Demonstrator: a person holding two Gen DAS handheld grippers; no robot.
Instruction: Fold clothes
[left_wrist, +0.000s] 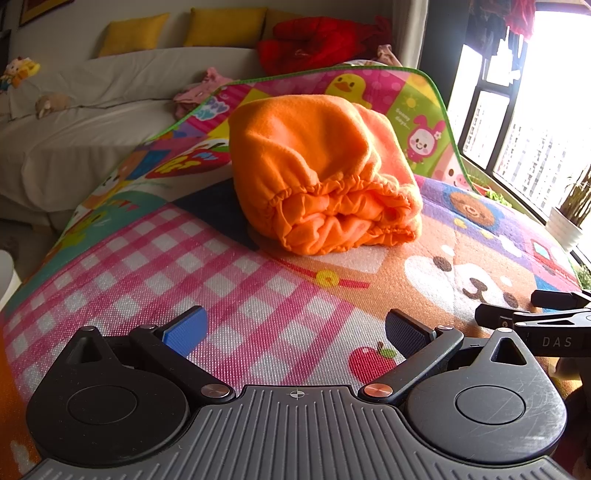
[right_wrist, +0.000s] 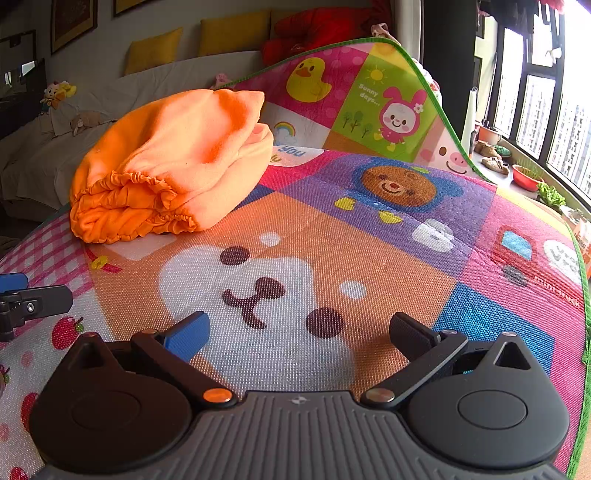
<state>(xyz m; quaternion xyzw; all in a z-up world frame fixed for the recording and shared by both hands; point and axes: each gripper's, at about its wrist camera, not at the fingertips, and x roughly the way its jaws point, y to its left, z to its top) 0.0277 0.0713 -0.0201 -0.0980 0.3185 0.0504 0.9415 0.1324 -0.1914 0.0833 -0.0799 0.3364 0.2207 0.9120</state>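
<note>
Colourful cartoon-print play mat (left_wrist: 258, 295) spreads under both claws, its far edge curled upward. Grey fabric sofa (left_wrist: 92, 110) behind, with yellow cushions (left_wrist: 225, 26) and a red plush heap (left_wrist: 314, 40). Orange fleece garment with elastic gathered hem (left_wrist: 317, 173) lies folded into a bundle on the mat, hem facing the cameras, ahead of both claws. Left claw (left_wrist: 295, 328) released, holding nothing. Right claw (right_wrist: 299, 332) likewise released, over the bear face.

Daylight, blown out on the right

Window (left_wrist: 535, 122) glare clips to white; fisheye bends the edges, upper left sits dimmer.
</note>
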